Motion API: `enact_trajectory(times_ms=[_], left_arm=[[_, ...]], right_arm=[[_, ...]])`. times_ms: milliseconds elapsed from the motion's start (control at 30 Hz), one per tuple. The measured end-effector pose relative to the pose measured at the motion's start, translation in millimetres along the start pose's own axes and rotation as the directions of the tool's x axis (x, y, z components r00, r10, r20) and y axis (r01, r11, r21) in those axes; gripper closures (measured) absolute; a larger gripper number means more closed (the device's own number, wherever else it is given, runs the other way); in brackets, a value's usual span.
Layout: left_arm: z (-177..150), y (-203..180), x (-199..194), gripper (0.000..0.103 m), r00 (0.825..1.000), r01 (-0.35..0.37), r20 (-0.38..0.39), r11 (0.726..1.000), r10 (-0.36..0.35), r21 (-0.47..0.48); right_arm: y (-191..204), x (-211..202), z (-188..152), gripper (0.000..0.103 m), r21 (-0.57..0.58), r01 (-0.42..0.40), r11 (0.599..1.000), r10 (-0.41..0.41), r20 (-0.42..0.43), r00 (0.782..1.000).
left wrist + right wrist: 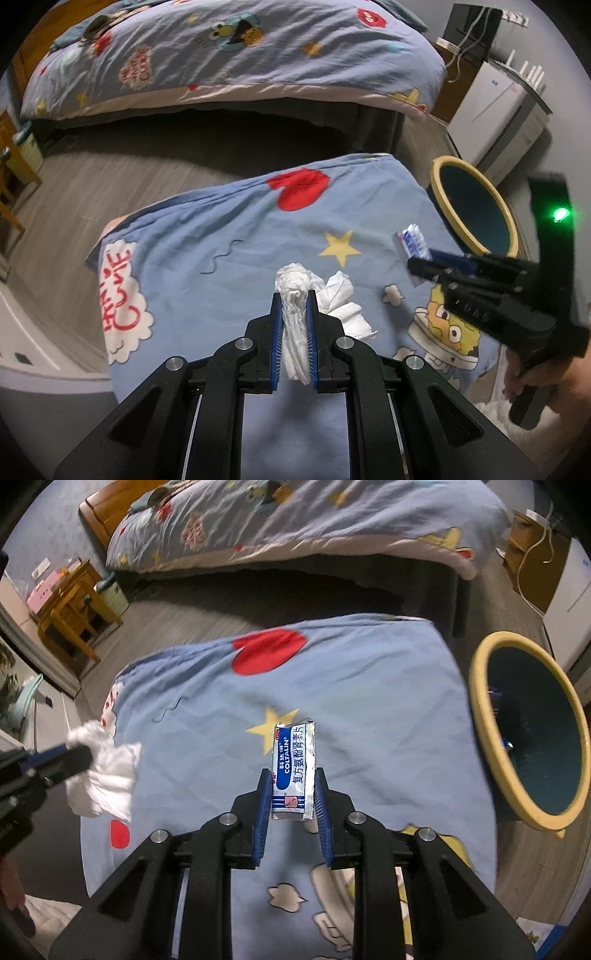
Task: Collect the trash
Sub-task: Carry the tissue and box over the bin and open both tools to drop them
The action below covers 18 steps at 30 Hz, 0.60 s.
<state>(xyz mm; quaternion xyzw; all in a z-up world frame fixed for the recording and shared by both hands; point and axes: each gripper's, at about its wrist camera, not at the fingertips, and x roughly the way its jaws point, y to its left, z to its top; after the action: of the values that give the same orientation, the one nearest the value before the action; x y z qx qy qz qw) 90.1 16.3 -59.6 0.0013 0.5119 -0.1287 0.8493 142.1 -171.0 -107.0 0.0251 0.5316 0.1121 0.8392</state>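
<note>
Left tongs: the left tongs point(294, 295) were clamped on a crumpled white tissue wad point(295, 325), which ran between the blue pads and stuck out past the tips.

Tissue position: the wad was held above the light-blue cartoon-print cloth point(221, 251) that covered the surface; in the right wrist view the same white tissue point(103, 779) hung from the left tongs point(79, 755) over the cloth's left edge.

Right tongs: the right tongs point(290, 775) were clamped on a flat silver-and-blue foil medicine sachet point(293, 771) printed "COLTALIN", standing upright between the pads.

Sachet position: held over the cloth's middle, near a printed yellow star point(271, 725); in the left wrist view the sachet point(412, 243) pointed out of the right tongs point(417, 264) close to the bin's rim.

Bin: a round, yellow-rimmed waste bin with a dark teal inside point(480, 701) stood on the floor just beside the surface's right edge, also seen in the left wrist view point(437, 177).

Bin contents: some small dark bluish pieces point(504, 734) lay inside; what they were could not be told.

Background: a bed with matching blue cartoon bedding point(240, 55) stood across the grey wooden floor point(92, 184).
</note>
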Motion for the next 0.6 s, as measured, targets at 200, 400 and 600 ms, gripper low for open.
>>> enact_trajectory(times_ms=[200, 400, 600], left_arm=[[4.7, -36.1, 9.0, 0.09, 1.0, 0.005, -0.007, 0.999, -0.005, 0.052], [7.3, -69.8, 22.0, 0.09, 1.0, 0.019, -0.017, 0.995, -0.017, 0.095], [8.9, -104.7, 29.0, 0.09, 0.999, 0.032, 0.002, 0.99, -0.033, 0.136]], right_arm=[[-35.7, -23.6, 8.3, 0.081, 0.056, -0.015, 0.998, 0.012, 0.042, 0.999], [-75.3, -42.9, 13.8, 0.081, 0.089, 0.01, 0.996, -0.015, 0.063, 0.998], [-120.8, -64.9, 21.4, 0.081, 0.149, 0.03, 0.988, -0.042, 0.082, 0.996]])
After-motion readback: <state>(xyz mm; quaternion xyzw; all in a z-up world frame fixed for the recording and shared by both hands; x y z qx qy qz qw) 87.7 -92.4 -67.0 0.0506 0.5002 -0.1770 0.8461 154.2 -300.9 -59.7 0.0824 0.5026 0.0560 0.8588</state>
